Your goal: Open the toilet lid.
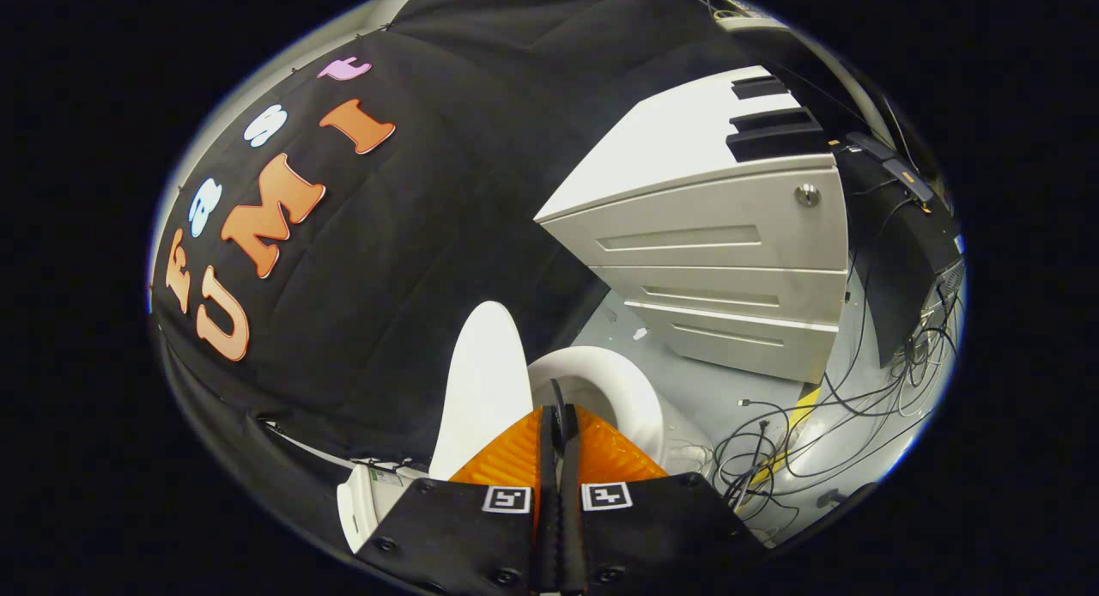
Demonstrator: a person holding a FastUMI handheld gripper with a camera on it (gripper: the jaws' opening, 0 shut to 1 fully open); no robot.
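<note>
Plainly, gripper closed beside raised toilet lid.

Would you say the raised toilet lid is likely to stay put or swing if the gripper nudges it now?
The toilet lid stands nearly upright above the toilet seat, so a light nudge would probably swing it on its hinge rather than bend it. It looks like a stiff, glossy white shell, likely slippery. The gripper has its fingers closed together with nothing between them.
</note>
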